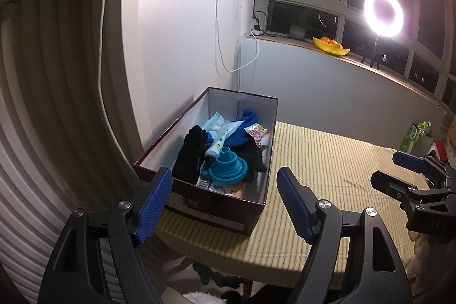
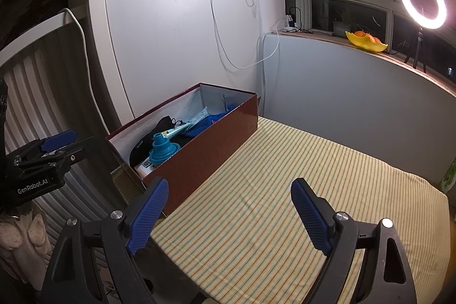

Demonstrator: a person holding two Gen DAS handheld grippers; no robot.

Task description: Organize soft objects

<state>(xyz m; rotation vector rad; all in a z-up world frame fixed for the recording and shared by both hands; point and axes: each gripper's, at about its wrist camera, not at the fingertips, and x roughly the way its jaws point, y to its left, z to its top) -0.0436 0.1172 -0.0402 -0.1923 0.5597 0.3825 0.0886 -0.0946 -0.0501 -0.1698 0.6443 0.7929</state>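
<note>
Left gripper (image 1: 225, 204) and right gripper (image 2: 228, 214): both gaping, empty. Limp black cloth (image 1: 189, 158) in maroon cardboard box (image 1: 211, 202), probably light; pinch a raised fold.

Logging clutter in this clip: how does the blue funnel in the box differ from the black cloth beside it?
The blue funnel is a rigid-looking stepped cone standing spout-up; the black cloth is limp and crumpled. The funnel sits on top of the pile, while the cloth slumps along the left inner wall of the box. The funnel is compact and round; the cloth stretches longer. Both lie inside the same open box, untouched by either gripper.
</note>
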